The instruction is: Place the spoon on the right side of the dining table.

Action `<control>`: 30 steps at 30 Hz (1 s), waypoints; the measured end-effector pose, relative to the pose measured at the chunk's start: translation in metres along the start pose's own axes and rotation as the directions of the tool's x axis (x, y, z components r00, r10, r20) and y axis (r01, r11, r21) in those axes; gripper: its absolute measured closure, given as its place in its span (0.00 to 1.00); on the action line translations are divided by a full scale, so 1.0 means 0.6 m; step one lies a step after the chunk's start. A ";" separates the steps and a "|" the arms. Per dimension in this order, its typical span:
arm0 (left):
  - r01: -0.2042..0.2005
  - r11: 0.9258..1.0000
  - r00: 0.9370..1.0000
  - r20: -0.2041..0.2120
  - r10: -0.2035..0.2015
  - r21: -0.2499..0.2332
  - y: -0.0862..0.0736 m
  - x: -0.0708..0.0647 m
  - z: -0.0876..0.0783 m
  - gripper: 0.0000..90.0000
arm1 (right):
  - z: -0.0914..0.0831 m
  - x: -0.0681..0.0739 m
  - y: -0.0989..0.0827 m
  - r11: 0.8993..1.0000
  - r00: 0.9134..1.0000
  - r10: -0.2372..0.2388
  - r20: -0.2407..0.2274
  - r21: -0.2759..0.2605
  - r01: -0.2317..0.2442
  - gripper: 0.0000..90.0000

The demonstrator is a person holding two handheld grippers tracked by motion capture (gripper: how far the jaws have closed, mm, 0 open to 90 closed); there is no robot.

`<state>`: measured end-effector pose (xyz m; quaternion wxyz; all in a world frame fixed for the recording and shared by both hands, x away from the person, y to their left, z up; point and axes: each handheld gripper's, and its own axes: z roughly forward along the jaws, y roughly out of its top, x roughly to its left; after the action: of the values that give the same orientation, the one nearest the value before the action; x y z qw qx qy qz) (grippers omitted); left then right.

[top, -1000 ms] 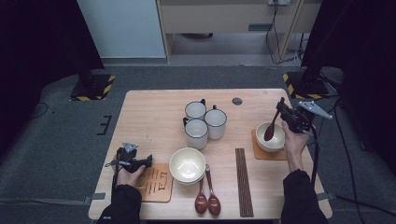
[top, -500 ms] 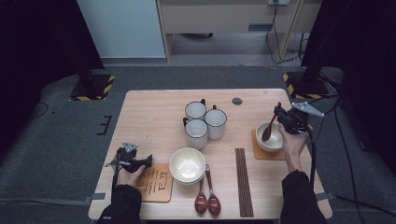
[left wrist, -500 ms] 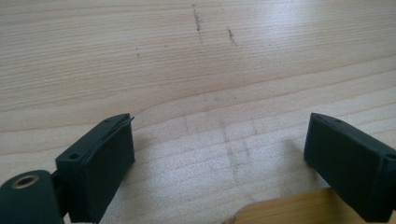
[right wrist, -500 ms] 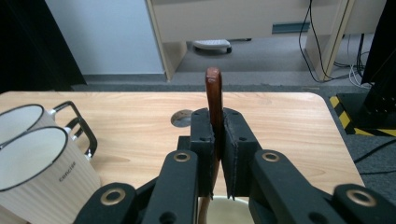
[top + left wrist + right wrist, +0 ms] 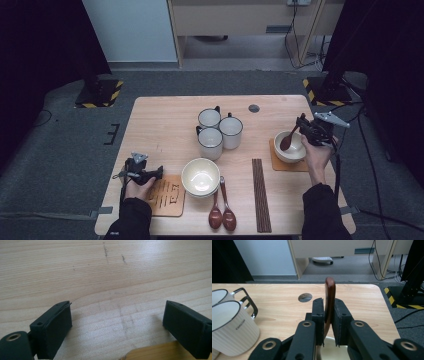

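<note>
A brown wooden spoon leans with its bowl end inside a white bowl that sits on a wooden coaster at the table's right. My right gripper is shut on the spoon's handle, which stands upright between the pads. Its jaws have just been opening a little, with the handle still touching both pads. The white bowl's rim lies below the jaws. My left gripper rests open on the table at the front left, with bare wood between its pads.
Three white mugs stand mid-table, and two of them are left of my right gripper. A cream bowl, two dark spoons, chopsticks and a second coaster lie near the front edge. A grommet hole is at the back.
</note>
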<state>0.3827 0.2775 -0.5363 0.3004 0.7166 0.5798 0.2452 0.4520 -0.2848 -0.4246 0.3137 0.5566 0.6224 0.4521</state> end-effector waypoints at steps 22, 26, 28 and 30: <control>0.000 1.000 1.000 0.000 0.000 0.000 0.000 0.000 0.000 0.08 | 0.015 -0.001 -0.024 0.991 0.992 -0.099 0.074 0.099 0.091 0.72; 0.000 1.000 1.000 0.000 0.000 0.000 0.000 0.000 0.000 0.08 | 0.016 -0.009 -0.028 0.991 0.992 -0.089 0.085 0.108 0.079 0.72; 0.000 1.000 1.000 0.000 0.000 0.000 0.000 0.000 0.000 0.08 | 0.017 -0.012 -0.031 0.991 0.992 -0.085 0.090 0.110 0.074 0.72; 0.000 1.000 1.000 0.000 0.000 0.000 0.000 0.000 0.000 0.08 | 0.017 -0.015 -0.034 0.990 0.992 -0.084 0.093 0.118 0.073 0.70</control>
<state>0.3827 0.2774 -0.5363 0.3004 0.7166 0.5797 0.2453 0.4547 -0.2910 -0.4481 0.3288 0.5703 0.6526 0.3751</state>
